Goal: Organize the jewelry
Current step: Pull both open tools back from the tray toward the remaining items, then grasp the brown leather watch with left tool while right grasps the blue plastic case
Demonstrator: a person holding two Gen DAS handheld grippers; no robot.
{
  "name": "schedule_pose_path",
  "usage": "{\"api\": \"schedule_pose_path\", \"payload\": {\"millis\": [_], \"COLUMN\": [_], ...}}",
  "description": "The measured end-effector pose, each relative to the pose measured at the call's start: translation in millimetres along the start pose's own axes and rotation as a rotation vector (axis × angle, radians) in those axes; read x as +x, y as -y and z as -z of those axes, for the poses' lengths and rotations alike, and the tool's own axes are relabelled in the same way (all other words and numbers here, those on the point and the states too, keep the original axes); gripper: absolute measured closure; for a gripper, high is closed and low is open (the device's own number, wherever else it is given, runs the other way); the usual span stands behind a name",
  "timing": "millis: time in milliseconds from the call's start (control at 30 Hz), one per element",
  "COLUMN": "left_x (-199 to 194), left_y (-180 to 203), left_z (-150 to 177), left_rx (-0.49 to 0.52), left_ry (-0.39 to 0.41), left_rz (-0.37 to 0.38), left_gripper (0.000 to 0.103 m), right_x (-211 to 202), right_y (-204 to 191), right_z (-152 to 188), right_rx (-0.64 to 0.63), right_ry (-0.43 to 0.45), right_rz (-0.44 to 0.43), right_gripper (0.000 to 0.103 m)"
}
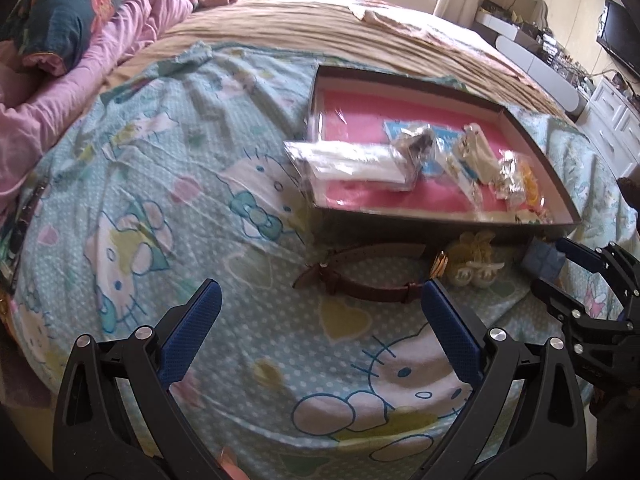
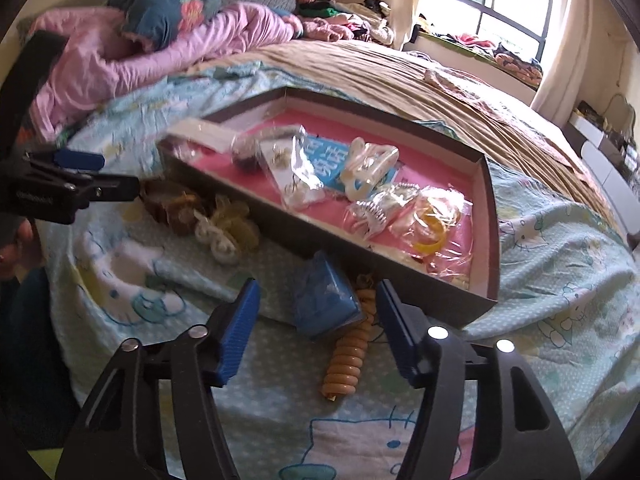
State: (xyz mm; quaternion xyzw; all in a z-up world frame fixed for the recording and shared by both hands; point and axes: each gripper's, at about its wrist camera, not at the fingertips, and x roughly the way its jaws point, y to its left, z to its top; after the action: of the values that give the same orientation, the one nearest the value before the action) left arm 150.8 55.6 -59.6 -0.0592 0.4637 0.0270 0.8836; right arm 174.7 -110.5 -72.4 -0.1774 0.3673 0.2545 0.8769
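While both fingers gape empty: blue box (image 2: pixel 325 303) between right gripper (image 2: pixel 318 330) fingers.

The left gripper (image 1: pixel 322 304) has matt black plastic arms, bumpy blue rubber pads (image 1: pixel 192 332) and shiny metal screws. Just past its jaws lies a smooth brown leather watch strap (image 1: pixel 372 292) with a glossy gold case. Between the right gripper's (image 2: pixel 318 312) jaws sits a shiny blue plastic packet (image 2: pixel 324 304) beside a ribbed orange plastic coil (image 2: pixel 348 356). Underneath is soft, wrinkled cloth sheet (image 1: pixel 168 184). Beyond, the cardboard box (image 2: pixel 280 216) holds crinkly clear plastic bags (image 2: pixel 420 216).
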Motion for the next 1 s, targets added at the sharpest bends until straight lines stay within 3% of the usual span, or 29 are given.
{"api": "schedule_pose_path", "payload": {"millis": [267,433,767,1000], "left_x": [18,25,34,25], "left_y": [10,19,33,37], "left_z": [3,0,-5,-1], "left_rx": [0.013,0.028,0.061,0.093], "left_ry": [-0.043,-0.04,-0.021,-0.008], "left_rz": [0.025,0.048,0.035,0.049], "left_gripper": [0.01,0.01,0.014,0.03], "right_x": [14,14,-7,-23], "right_y": [-11,-14,8,17], "right_z": [5,7,1,-8], "right_rx": [-0.126,-0.157,0.004,0.068], "right_ry": [0.021,0.045,0.069,0.105], "right_rz": [0.107,0.103,-0.012,-0.037], "right_gripper": [0.062,0.069,0.069,0.069]}}
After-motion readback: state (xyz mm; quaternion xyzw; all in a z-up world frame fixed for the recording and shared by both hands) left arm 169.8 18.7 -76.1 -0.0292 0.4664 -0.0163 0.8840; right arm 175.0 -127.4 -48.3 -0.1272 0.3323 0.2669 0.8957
